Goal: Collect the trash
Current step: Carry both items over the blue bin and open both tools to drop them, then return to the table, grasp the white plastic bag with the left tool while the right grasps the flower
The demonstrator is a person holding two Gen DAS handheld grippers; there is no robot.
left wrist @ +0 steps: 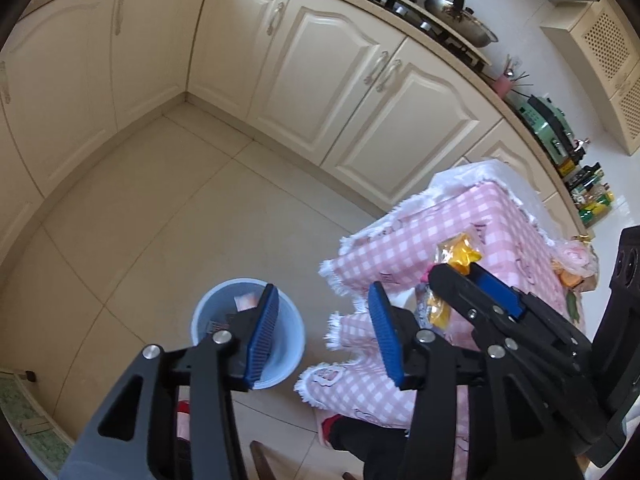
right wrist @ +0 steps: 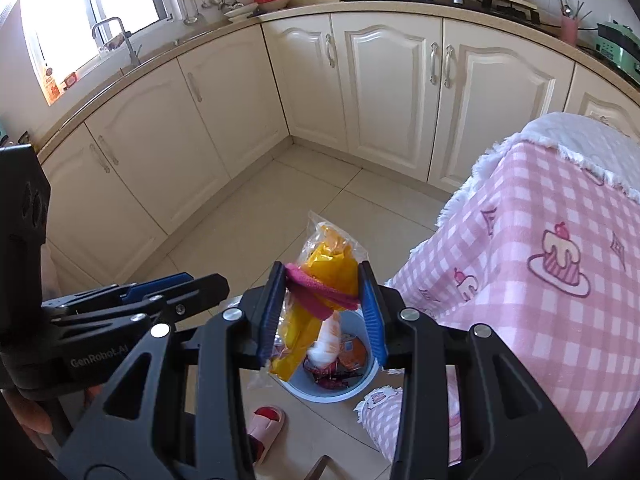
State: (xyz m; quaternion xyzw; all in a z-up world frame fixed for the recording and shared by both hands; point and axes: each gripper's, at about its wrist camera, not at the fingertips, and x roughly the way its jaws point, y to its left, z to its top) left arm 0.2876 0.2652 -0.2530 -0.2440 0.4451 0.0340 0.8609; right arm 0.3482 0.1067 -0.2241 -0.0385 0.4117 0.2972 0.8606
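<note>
Two grippers hang above a round pale-blue plastic bin (right wrist: 332, 384) on the tiled floor. The right gripper (right wrist: 324, 308) has its ribbed blue jaws pinching a crinkled yellow-and-clear plastic wrapper (right wrist: 328, 268) with a pink fuzzy band, dangling over the bin beside the pink checked fringed cloth (right wrist: 540, 280). The left gripper (left wrist: 324, 332) has its jaws spread, nothing between them. Wrappers lie inside the bin.
</note>
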